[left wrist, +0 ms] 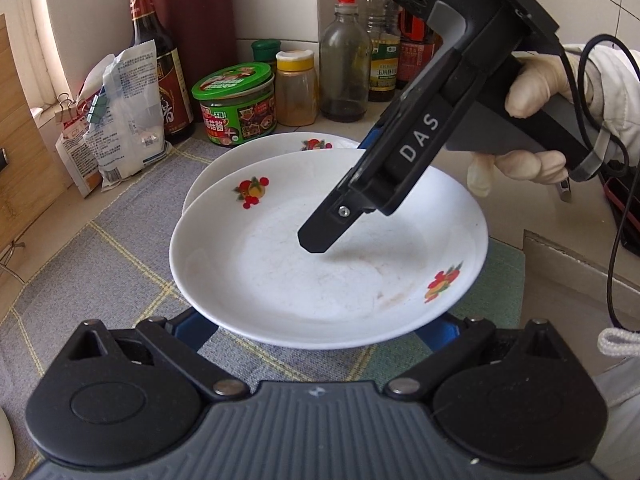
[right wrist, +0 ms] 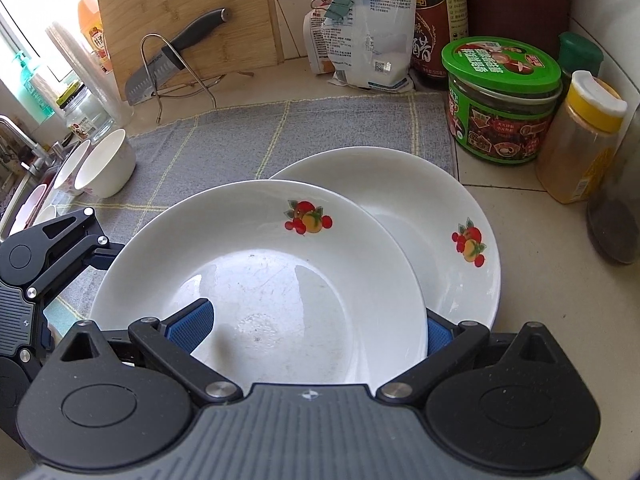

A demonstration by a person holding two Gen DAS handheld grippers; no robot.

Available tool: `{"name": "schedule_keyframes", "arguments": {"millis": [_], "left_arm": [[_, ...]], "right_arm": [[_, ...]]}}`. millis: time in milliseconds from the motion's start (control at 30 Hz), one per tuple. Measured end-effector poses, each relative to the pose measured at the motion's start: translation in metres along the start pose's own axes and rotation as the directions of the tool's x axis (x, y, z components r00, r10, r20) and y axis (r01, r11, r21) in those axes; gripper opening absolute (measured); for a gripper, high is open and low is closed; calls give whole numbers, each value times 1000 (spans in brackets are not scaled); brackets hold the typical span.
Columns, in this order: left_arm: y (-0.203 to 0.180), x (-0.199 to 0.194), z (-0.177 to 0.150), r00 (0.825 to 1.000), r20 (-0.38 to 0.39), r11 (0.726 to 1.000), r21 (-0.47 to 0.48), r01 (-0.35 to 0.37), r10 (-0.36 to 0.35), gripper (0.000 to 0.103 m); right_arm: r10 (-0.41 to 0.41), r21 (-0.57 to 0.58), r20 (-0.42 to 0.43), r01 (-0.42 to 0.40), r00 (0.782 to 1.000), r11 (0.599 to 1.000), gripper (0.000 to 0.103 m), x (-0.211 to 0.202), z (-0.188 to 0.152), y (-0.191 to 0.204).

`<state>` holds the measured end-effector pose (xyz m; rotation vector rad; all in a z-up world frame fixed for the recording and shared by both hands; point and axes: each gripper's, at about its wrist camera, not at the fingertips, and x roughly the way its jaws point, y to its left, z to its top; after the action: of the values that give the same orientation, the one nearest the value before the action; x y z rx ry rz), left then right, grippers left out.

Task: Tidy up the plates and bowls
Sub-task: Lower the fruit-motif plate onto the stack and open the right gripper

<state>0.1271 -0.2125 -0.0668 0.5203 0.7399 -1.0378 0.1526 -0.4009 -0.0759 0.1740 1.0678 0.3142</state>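
Observation:
Two white plates with fruit prints lie overlapped on a grey checked mat (right wrist: 320, 128). The near plate (left wrist: 304, 264) (right wrist: 256, 280) rests tilted on the far plate (left wrist: 280, 144) (right wrist: 432, 208). My left gripper (left wrist: 316, 332) stands open, both blue pads tucked under the near plate's front rim; in the right wrist view it (right wrist: 80, 256) reaches in from the left. My right gripper (right wrist: 316, 332) (left wrist: 340, 196) is open and straddles the near plate's rim, with one finger over the plate's inside and the other behind the rim. Several white bowls (right wrist: 106, 164) stand at the mat's left end.
Sauce bottles (left wrist: 160, 60), a green-lidded jar (left wrist: 236, 104) (right wrist: 500, 100), a yellow-capped shaker (right wrist: 580, 140) and clipped bags (right wrist: 372, 28) crowd the back wall. A knife on a wire rack (right wrist: 168, 64) leans against a cutting board (right wrist: 188, 12). A sink (right wrist: 24, 184) lies at the left.

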Motion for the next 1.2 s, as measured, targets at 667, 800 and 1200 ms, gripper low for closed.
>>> {"name": "schedule_keyframes", "arguments": {"millis": [667,800,1200], "left_arm": [[6,11,7,1000,-22,1000,3,8,-8,101],[6,11,7,1000,-26,1000,11,10,-10,101],[10,11,8,1000,-22,1000,22,15,-15,101]], "right_arm": [[-34,-5,-24,34,999,999,103,4,5,-4],[-45,-7,-33,45,998,999,103,4,6,-2],[-92,-11,-62,91,994,996,103,11,11,0]]}}
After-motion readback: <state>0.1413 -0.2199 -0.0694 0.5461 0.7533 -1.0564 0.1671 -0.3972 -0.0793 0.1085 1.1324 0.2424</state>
